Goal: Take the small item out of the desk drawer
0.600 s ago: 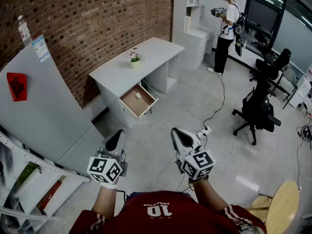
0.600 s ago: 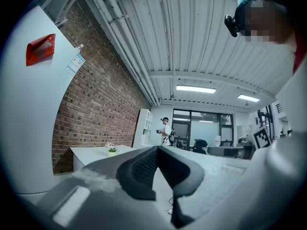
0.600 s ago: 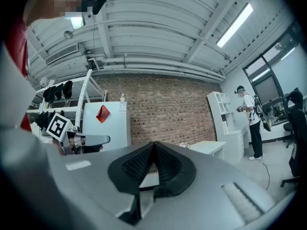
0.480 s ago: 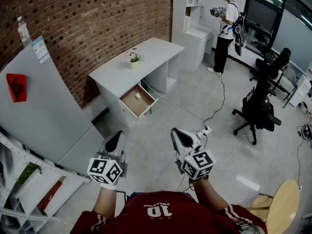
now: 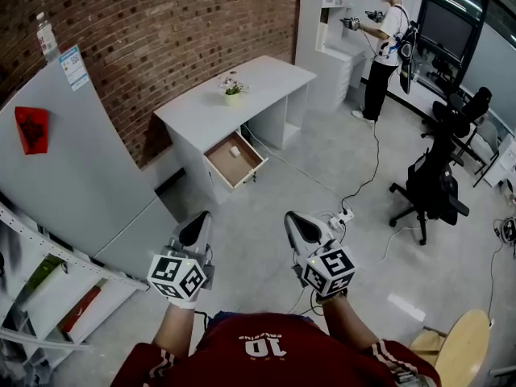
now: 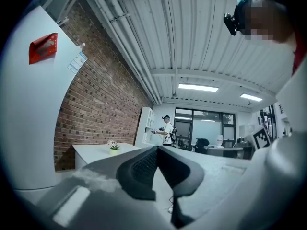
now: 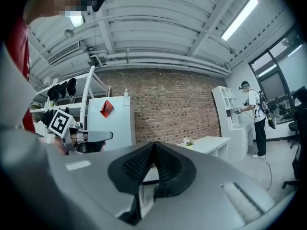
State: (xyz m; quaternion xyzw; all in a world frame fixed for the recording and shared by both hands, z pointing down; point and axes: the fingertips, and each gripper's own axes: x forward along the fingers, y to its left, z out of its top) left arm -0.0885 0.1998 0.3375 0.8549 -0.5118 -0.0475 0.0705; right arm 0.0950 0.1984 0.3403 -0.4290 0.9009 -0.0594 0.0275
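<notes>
- Head view, looking steeply down: a person in a dark red jersey holds two grippers over a pale grey, smooth floor (image 5: 266, 240).
- Left gripper (image 5: 195, 228): grey plastic shell w/ black ribbed pads. In its own view (image 6: 157, 152) the pads are pressed together, nothing between them.
- Right gripper (image 5: 300, 228): same build. In its own view (image 7: 153, 145) the pads meet at the tips, nothing pinched.
- Each gripper carries a white cube printed w/ black square markers: left marker cube (image 5: 177, 276), right marker cube (image 5: 329, 268).
- White worktop (image 5: 210, 107), flat and matte, stands against a red brick wall (image 5: 161, 31), at 12 o'clock from the grippers and well apart from both.
- Drawer (image 5: 251, 158) under the worktop is pulled out; shallow, rectangular, tan wood-look inside, white front.
- Small item (image 5: 234, 150): a tiny whitish lump lying inside the drawer, toward the back; too small to make out its shape. From the left gripper it sits at 1 o'clock, from the right at 11 o'clock.
- Small potted plant (image 5: 232, 87) on the worktop, green w/ pale flowers, at 12 o'clock of the drawer.
- Tall grey cabinet (image 5: 72, 176) at 9 o'clock, smooth face w/ a red sticker (image 5: 32, 127).
- Another person (image 5: 389, 47) stands at 1 o'clock by white shelving.
- Black office chair (image 5: 431, 188) at 3 o'clock; round wooden stool (image 5: 455, 349) at 4 o'clock.
- White power strip (image 5: 343, 214) lies on the floor, just beside the right gripper in the picture.
</notes>
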